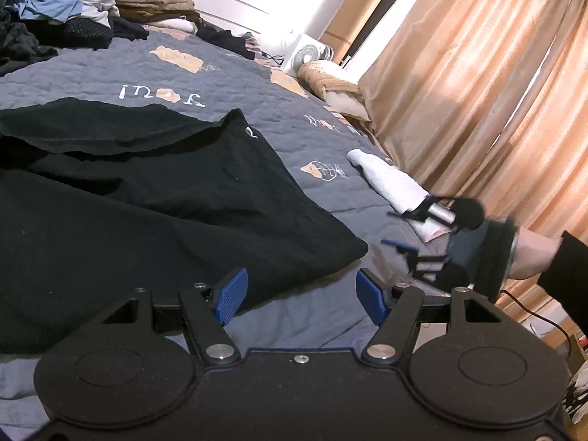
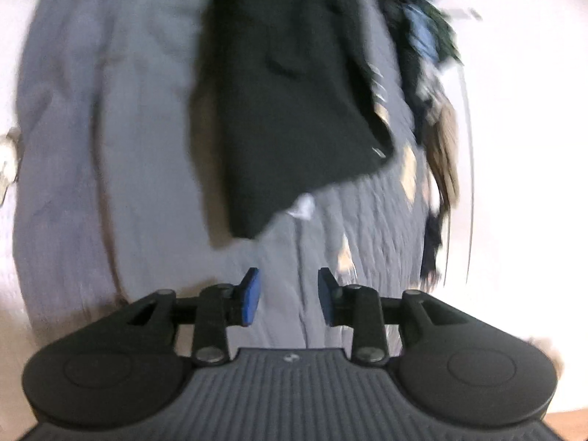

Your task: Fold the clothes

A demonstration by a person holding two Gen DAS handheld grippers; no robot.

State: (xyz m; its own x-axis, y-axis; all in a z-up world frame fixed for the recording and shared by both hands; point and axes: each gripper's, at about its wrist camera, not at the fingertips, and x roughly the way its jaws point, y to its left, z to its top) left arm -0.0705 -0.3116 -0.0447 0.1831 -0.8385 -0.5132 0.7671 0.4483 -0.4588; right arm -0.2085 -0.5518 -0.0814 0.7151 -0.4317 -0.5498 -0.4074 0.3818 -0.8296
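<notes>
Black garment [image 1: 154, 198]: spread flat across the grey quilt, just ahead of the left fingers and to their left; one corner ends just short of the gap between the pads.
Same garment, right wrist view [image 2: 294, 110]: lying ahead of the right fingers, nearest corner apart from the tips; view blurred.
Left gripper [image 1: 301, 299]: released, blue pads wide apart, only quilt between them, nothing grasped.
Right gripper [image 2: 288, 296]: released, pads parted with bare quilt between, nothing grasped; seen from the left wrist to the right of the left fingers, held in a hand [image 1: 533, 257] with a dark sleeve.
Grey quilt [image 1: 220, 84]: patterned bedcover under everything.
White folded cloth [image 1: 389, 180]: on the quilt ahead and right of the left fingers, beyond the right gripper.
Clothes heap [image 1: 55, 7]: far ahead-left of the left fingers, at the bed's far end.
Curtains [image 1: 496, 92]: peach, hanging right of the left fingers.
</notes>
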